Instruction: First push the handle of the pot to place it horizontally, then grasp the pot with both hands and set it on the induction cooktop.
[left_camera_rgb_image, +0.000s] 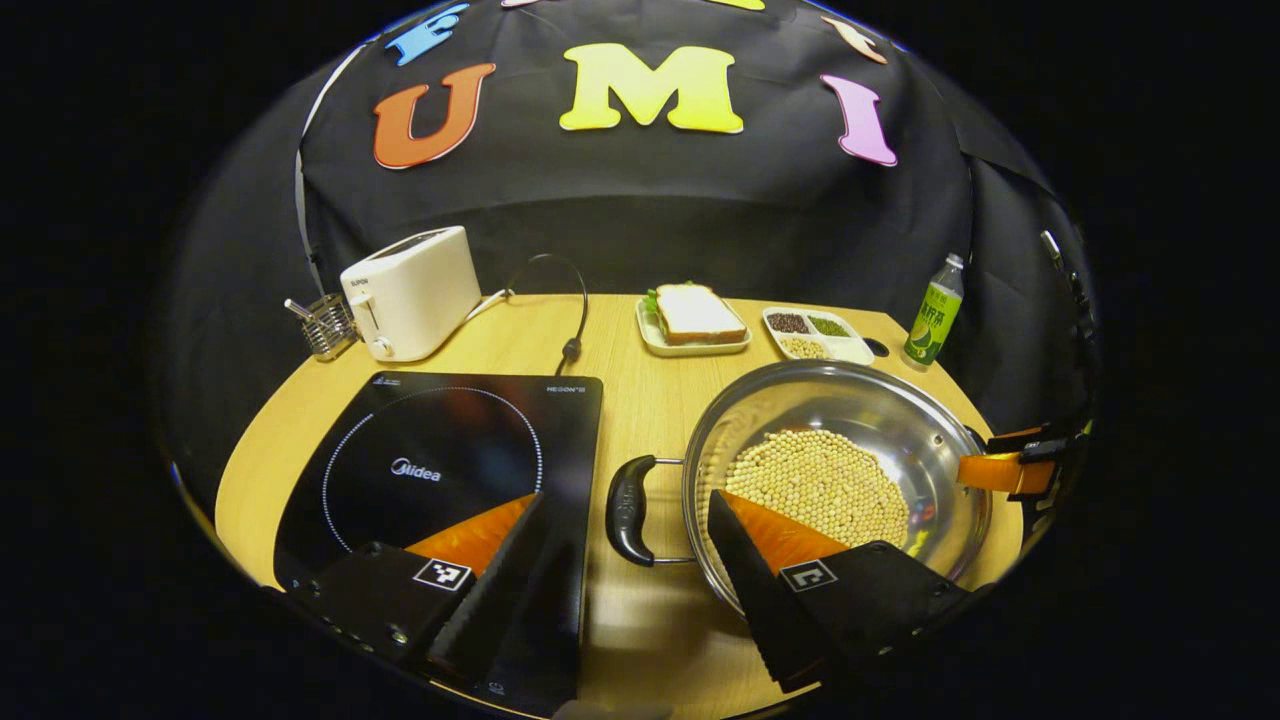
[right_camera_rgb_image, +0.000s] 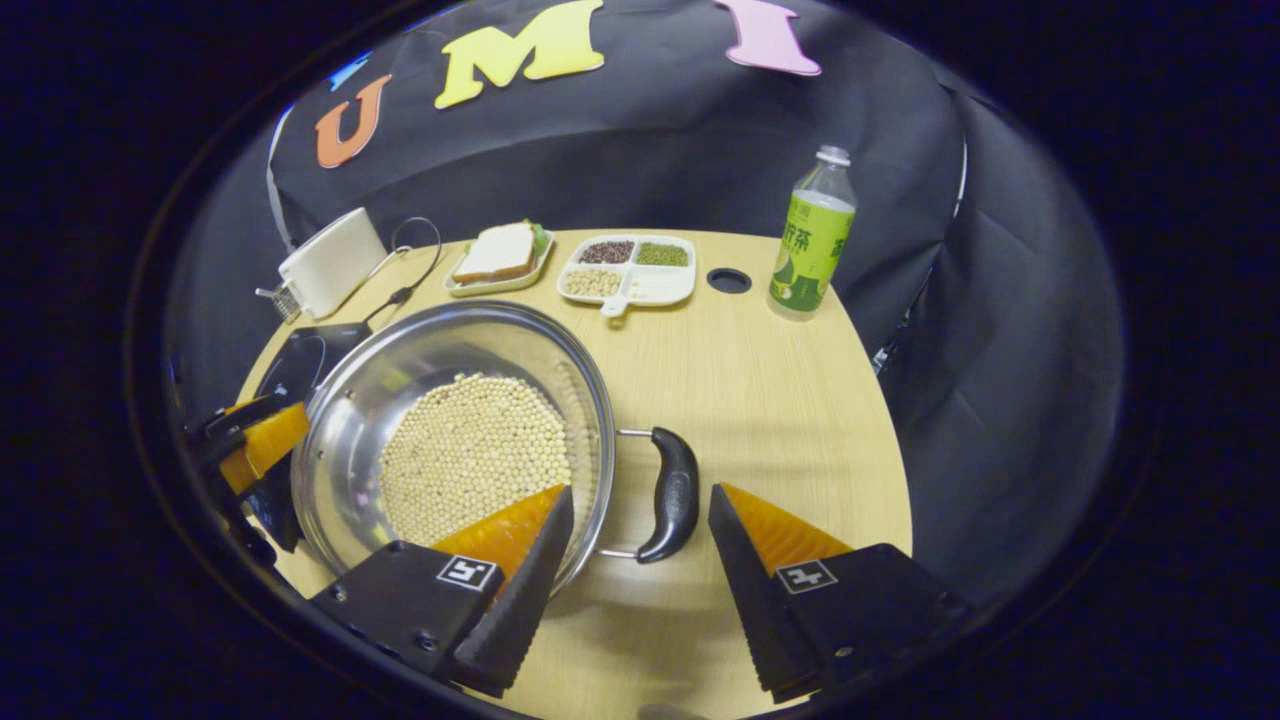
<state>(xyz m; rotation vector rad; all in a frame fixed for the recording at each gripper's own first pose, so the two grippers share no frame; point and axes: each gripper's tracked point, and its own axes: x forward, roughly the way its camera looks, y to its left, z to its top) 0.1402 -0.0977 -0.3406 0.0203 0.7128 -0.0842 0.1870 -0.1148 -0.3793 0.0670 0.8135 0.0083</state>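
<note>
A: Pot location?
B: Stainless pot (left_camera_rgb_image: 880, 420) with soybeans (left_camera_rgb_image: 822, 484) sits on the wooden table (left_camera_rgb_image: 650, 400), just right of the induction cooktop (left_camera_rgb_image: 440, 470), not on it. Left gripper view: left handle (left_camera_rgb_image: 628, 510) sits between the fingers.
A: Left gripper (left_camera_rgb_image: 625, 515) jaws?
B: Spread wide, straddling that handle, no contact that I can see.
A: Right gripper (right_camera_rgb_image: 640, 515)?
B: Jaws apart too, either side of the pot's right handle (right_camera_rgb_image: 675, 493); one finger overlaps the rim.
A: Background?
B: Toaster (left_camera_rgb_image: 410, 292), sandwich plate (left_camera_rgb_image: 695, 318), divided grain tray (left_camera_rgb_image: 818, 335), green bottle (right_camera_rgb_image: 812, 235) along the far edge.
</note>
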